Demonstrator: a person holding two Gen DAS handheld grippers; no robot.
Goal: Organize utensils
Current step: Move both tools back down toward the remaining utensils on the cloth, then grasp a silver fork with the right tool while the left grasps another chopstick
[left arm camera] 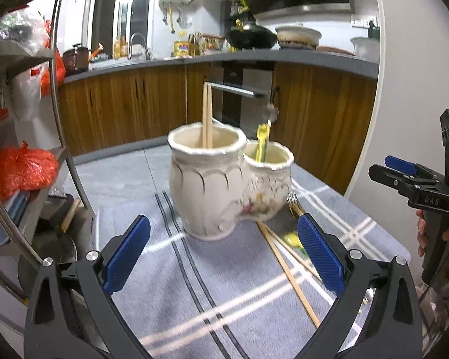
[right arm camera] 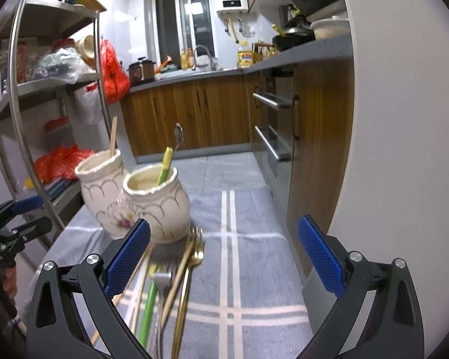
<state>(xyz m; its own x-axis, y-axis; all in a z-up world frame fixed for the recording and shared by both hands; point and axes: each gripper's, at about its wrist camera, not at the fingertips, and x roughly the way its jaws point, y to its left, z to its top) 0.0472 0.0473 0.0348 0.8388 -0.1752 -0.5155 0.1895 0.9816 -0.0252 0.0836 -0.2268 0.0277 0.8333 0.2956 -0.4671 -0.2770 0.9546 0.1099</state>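
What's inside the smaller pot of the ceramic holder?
In the smaller pot, a spoon with a yellow-green handle stands bowl up. The pot's bottom is hidden by its rim. The taller pot holds chopsticks.

The lower ends of the pale wooden chopsticks and the yellow-handled spoon are hidden inside the cream ceramic double-pot holder. The gold metal fork is largely covered by the blue-padded left gripper. Between the fingers of the right gripper, the green-handled fork is blurred and its handle is cut off by the bottom edge.
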